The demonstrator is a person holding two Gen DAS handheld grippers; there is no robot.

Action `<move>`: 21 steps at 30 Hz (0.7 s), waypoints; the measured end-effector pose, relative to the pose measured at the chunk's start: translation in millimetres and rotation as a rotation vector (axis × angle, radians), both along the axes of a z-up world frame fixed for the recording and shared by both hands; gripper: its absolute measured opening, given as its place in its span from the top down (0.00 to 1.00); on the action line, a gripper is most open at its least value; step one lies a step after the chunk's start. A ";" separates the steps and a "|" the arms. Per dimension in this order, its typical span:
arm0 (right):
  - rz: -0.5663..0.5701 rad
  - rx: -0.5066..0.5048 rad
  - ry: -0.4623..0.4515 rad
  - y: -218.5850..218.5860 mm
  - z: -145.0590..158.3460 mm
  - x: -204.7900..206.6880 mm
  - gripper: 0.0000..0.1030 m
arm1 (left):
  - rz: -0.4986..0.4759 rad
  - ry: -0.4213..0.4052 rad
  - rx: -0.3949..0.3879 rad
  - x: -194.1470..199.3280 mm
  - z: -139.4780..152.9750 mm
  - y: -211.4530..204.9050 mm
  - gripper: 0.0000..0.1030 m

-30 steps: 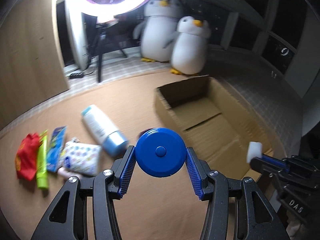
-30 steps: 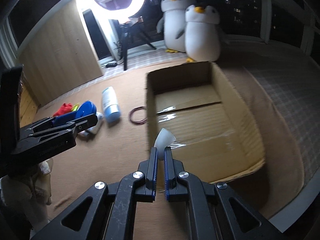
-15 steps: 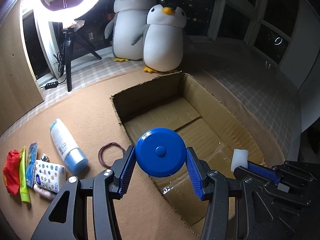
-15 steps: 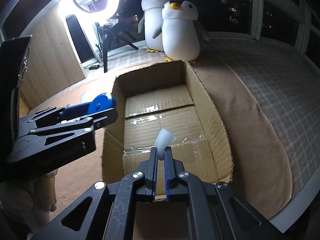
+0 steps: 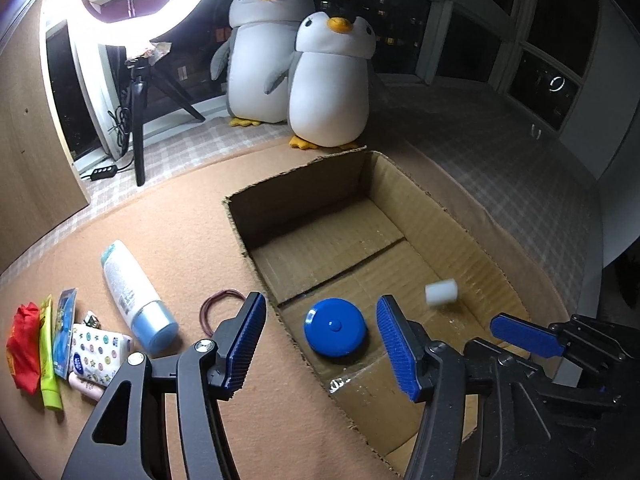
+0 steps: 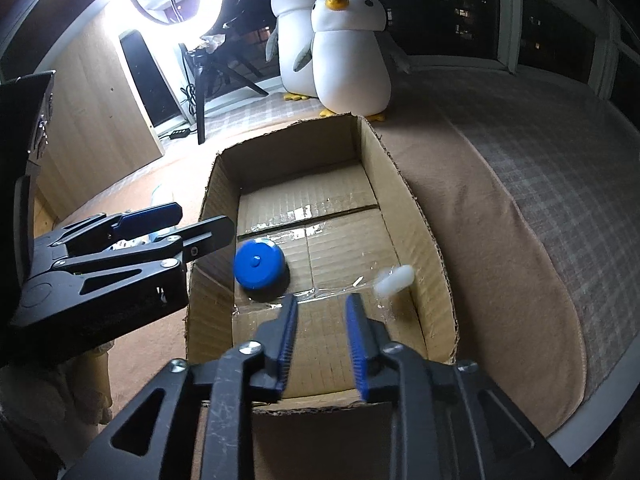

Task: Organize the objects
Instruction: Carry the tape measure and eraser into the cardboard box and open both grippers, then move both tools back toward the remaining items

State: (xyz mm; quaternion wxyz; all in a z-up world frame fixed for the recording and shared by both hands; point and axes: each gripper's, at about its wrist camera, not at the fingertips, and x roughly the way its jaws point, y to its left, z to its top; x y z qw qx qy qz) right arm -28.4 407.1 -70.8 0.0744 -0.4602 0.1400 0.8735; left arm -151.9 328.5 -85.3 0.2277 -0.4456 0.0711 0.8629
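Resting inside the open cardboard box [image 5: 460, 224], near its left wall, is a round blue disc [image 5: 334, 326] with a small button at its centre, smooth hard plastic by the look of it, and toward the right wall sits a small white block [image 5: 441, 292], blurred in the right wrist view, so it may not have settled. The left gripper [image 5: 322, 346] hangs over the box's near left corner with its ribbed blue pads spread wide and nothing between them; the right gripper [image 6: 322, 338] hangs over the near wall, its jaws parted and empty too. Two items thus look stowed, and most of the job is left: on the brown felt mat [image 5: 168, 216] beyond the box's left wall lie a thin reddish elastic loop [image 5: 218, 308], a white bottle [image 5: 136, 296] with a pale blue cap, a patterned tissue pack [image 5: 96, 350], a pink tube [image 5: 84, 386], a blue sachet [image 5: 64, 330], a green tube [image 5: 48, 360] and a crumpled red wrapper [image 5: 22, 348]. The box is corrugated, rough-edged, with glossy tape along its floor seam.
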 end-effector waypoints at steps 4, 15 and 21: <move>-0.005 0.000 0.003 -0.8 1.5 0.3 0.74 | 0.007 0.006 0.002 1.3 4.0 -8.9 0.40; 0.042 -0.027 0.019 -24.7 9.1 -12.0 0.74 | 0.113 0.015 0.014 12.6 17.0 -76.3 0.40; 0.126 -0.041 0.023 -57.9 14.2 -30.8 0.74 | 0.217 0.010 0.000 25.5 17.1 -142.1 0.40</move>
